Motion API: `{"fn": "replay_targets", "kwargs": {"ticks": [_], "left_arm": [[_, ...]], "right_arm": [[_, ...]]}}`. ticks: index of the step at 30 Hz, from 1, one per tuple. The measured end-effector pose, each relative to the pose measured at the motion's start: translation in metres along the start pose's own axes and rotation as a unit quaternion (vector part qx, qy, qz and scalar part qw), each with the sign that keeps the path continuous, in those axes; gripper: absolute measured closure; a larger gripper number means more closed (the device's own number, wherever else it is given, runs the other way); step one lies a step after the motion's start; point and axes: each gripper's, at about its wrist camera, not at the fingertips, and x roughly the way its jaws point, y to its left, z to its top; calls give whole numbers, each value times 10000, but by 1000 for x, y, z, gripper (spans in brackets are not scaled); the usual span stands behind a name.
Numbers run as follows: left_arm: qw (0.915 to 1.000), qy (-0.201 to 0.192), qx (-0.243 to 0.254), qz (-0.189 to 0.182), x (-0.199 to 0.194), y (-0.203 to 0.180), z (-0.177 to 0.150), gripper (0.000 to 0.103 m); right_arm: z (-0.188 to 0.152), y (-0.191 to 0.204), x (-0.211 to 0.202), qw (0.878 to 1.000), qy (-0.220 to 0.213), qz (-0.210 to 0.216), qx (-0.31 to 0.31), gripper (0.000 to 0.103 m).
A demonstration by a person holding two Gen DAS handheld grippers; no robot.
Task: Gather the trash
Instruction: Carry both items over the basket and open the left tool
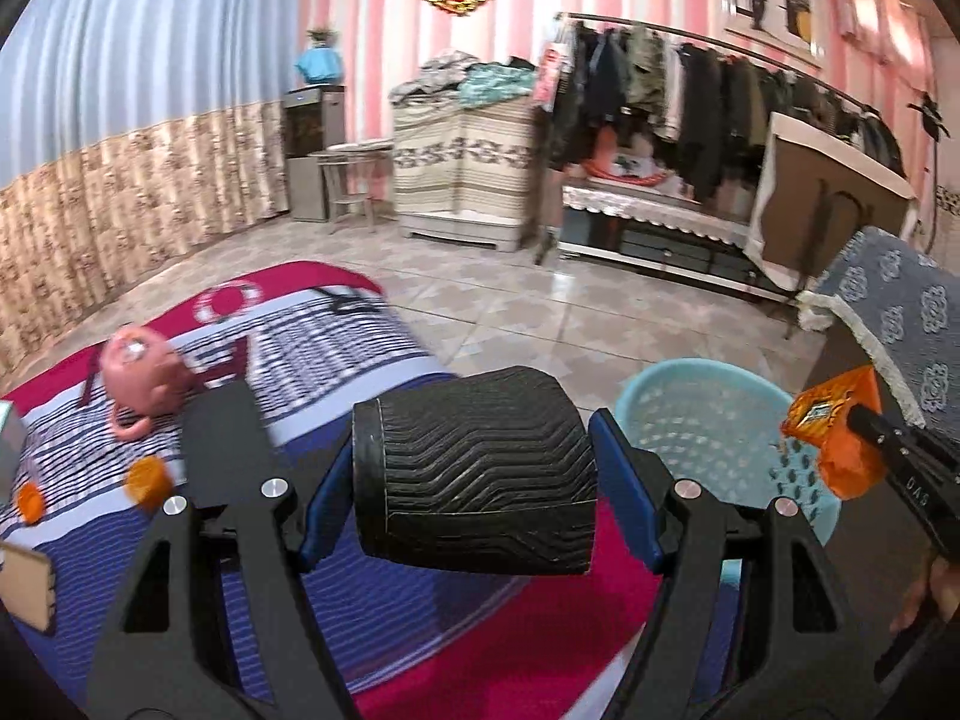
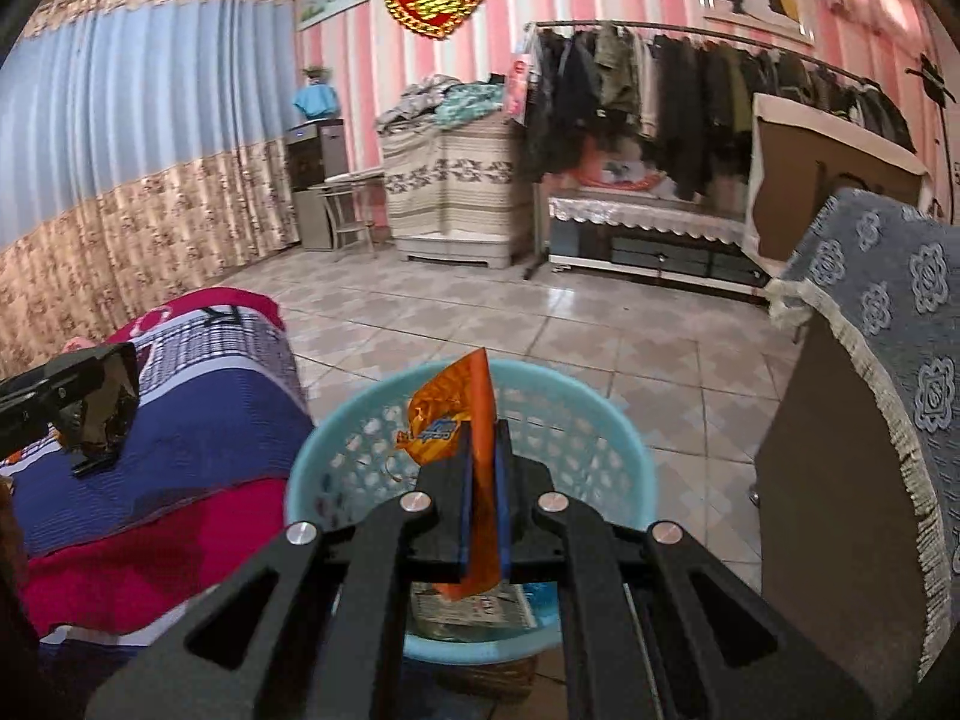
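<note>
My left gripper [image 1: 477,471] is shut on a black ribbed rubber block [image 1: 480,468] and holds it above the bed's edge; it also shows in the right wrist view [image 2: 99,408]. My right gripper [image 2: 483,450] is shut on an orange snack wrapper [image 2: 462,414] and holds it over the light blue perforated basket [image 2: 336,450]. The left wrist view shows the wrapper [image 1: 834,426] at the right, above the basket [image 1: 708,414]. Paper trash [image 2: 474,606] lies in the basket's bottom.
The bed [image 1: 336,360] with its striped red and blue cover holds a pink toy [image 1: 144,375], two orange round pieces [image 1: 147,480] and a cardboard piece [image 1: 24,591]. A cabinet with a grey patterned cloth [image 2: 888,312] stands right of the basket. Tiled floor [image 2: 540,312] lies beyond.
</note>
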Motion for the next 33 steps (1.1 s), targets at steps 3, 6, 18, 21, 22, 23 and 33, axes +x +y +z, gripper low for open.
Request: {"fn": "replay_targets", "kwargs": {"ticks": [3, 6, 18, 21, 22, 23, 33], "left_arm": [[9997, -28, 125, -210, 9, -24, 2, 32], [9990, 15, 211, -391, 22, -44, 7, 32], [9924, 167, 784, -936, 66, -117, 8, 31], [9914, 283, 852, -956, 76, -120, 10, 31], [9912, 297, 871, -953, 78, -120, 11, 30], [9911, 297, 888, -944, 79, -120, 12, 27], [9976, 125, 534, -426, 69, -70, 24, 8]], "right_arm": [[-2, -12, 4, 9999, 19, -84, 95, 97], [-3, -24, 8, 9997, 40, -140, 176, 97], [-12, -45, 15, 9986, 167, -325, 374, 97], [-12, -46, 16, 9984, 178, -361, 387, 97], [-12, -46, 16, 9984, 184, -368, 392, 97], [-13, -47, 16, 9983, 192, -376, 395, 97], [-19, -37, 22, 9983, 263, -333, 388, 97]]}}
